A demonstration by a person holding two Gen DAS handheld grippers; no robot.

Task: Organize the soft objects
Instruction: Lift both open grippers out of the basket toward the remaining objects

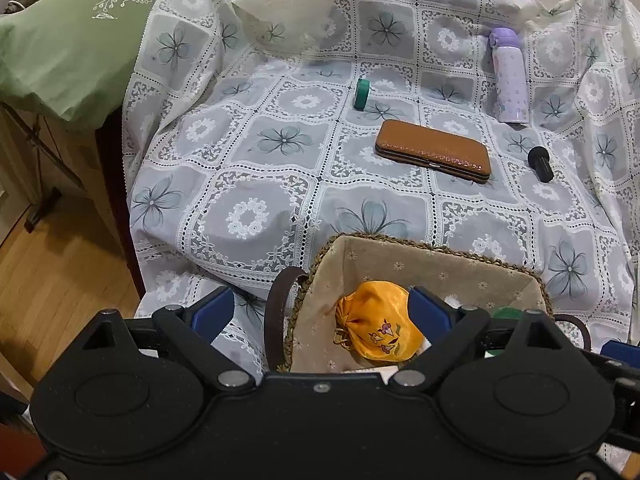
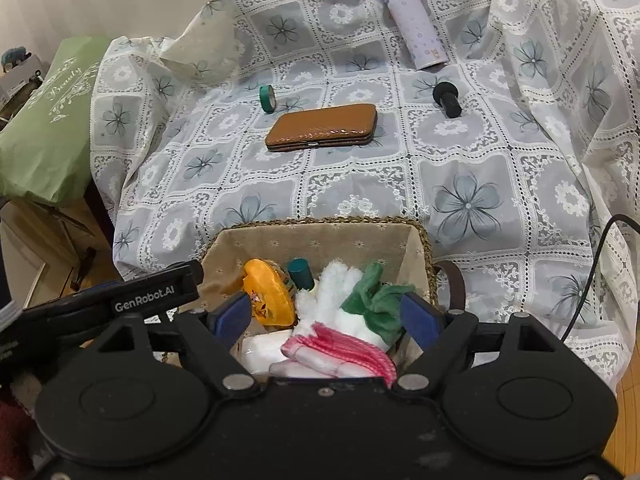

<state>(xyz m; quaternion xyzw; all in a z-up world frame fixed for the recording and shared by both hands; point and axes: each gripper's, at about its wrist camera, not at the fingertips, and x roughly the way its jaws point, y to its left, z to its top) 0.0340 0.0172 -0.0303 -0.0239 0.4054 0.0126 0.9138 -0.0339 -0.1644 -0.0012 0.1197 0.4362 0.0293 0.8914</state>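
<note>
A lined wicker basket (image 1: 424,246) (image 2: 320,224) stands at the near edge of the covered table. In it lie an orange embroidered pouch (image 1: 378,324) (image 2: 266,294), a white and green plush toy (image 2: 352,298), a pink striped cloth (image 2: 344,350), a white packet (image 2: 264,348) and a dark teal bottle (image 2: 302,274). My left gripper (image 1: 322,312) is open and empty over the basket's left side, above the pouch. My right gripper (image 2: 326,316) is open and empty over the plush toy and cloth. The left gripper's body (image 2: 156,294) shows in the right wrist view.
On the floral lace tablecloth (image 1: 256,184) lie a brown case (image 1: 434,150) (image 2: 322,126), a green tape roll (image 1: 362,94) (image 2: 267,98), a lilac flask (image 1: 508,74) (image 2: 414,26) and a black cylinder (image 1: 540,164) (image 2: 448,99). A green cushion (image 1: 68,44) and wood floor (image 1: 52,280) are left.
</note>
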